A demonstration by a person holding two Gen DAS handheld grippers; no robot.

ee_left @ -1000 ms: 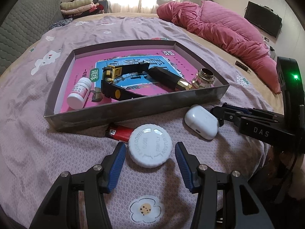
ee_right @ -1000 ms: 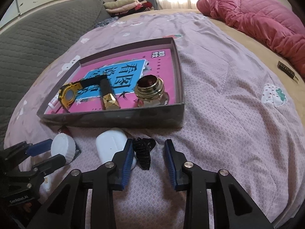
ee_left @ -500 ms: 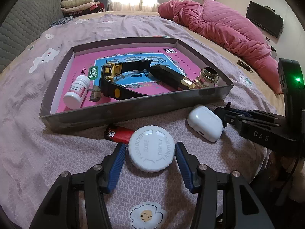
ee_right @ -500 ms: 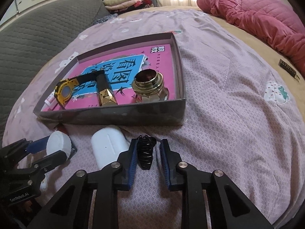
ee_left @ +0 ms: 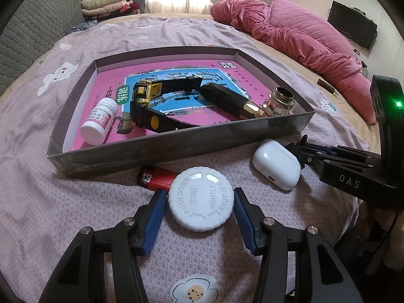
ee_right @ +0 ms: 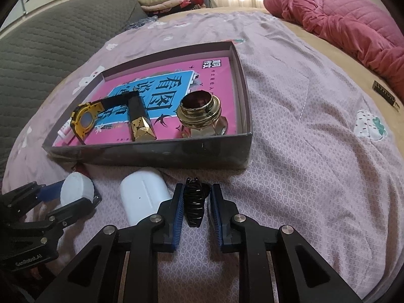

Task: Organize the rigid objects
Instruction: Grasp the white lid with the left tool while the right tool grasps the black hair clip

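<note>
A shallow grey tray (ee_left: pixel 176 146) with a pink liner lies on the bed. It holds a white pill bottle (ee_left: pixel 99 121), a black and yellow watch (ee_left: pixel 149 106), a black and gold lipstick (ee_left: pixel 232 103) and a gold-rimmed glass bottle (ee_left: pixel 279 103). In front of it lie a red lighter (ee_left: pixel 156 179) and a white earbud case (ee_left: pixel 276 164). My left gripper (ee_left: pixel 199 207) has its pads around a white screw cap (ee_left: pixel 200 205), touching both sides. My right gripper (ee_right: pixel 195 202) is shut on a black hair claw (ee_right: pixel 194 202) on the bedspread.
The tray's near wall (ee_right: pixel 151 154) stands just beyond both grippers. A pink quilt (ee_left: pixel 290 32) is heaped at the far right. Folded clothes (ee_left: pixel 106 3) and a grey cushioned headboard (ee_right: pixel 50 43) are at the back left. A small dark strip (ee_right: pixel 385 94) lies to the right.
My right gripper has closed from open onto the hair claw. My left gripper's fingers have narrowed onto the white cap.
</note>
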